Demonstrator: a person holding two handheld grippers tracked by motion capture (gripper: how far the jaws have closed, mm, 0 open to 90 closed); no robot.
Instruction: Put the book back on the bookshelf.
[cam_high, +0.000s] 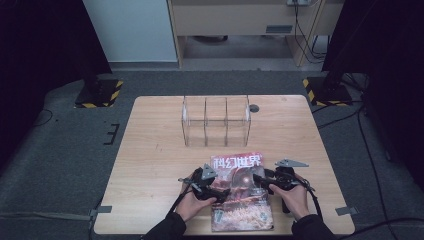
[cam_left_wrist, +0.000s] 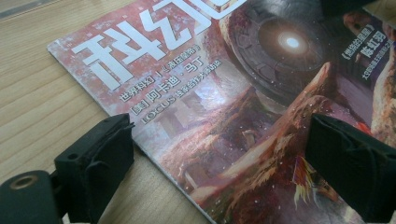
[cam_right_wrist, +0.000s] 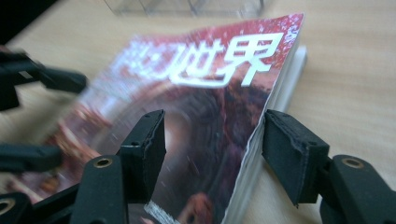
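Note:
A red magazine (cam_high: 240, 187) with large white characters on its cover lies near the table's front edge. My left gripper (cam_high: 222, 192) comes in at its left side. In the left gripper view its jaws (cam_left_wrist: 219, 128) stand wide apart, one on the bare wood beside the magazine (cam_left_wrist: 224, 93), the other over the cover. My right gripper (cam_high: 257, 180) is at the magazine's right side. Its jaws (cam_right_wrist: 215, 123) straddle the right edge of the magazine (cam_right_wrist: 210, 93), one resting over the cover, the other beside the white page block. I see no squeeze on the pages.
A clear acrylic organizer (cam_high: 216, 120) with three compartments stands upright behind the magazine, toward the far side of the wooden table (cam_high: 150, 150). A small round hole (cam_high: 254, 108) sits in the tabletop to its right. Black stands with striped bases flank the table on the floor.

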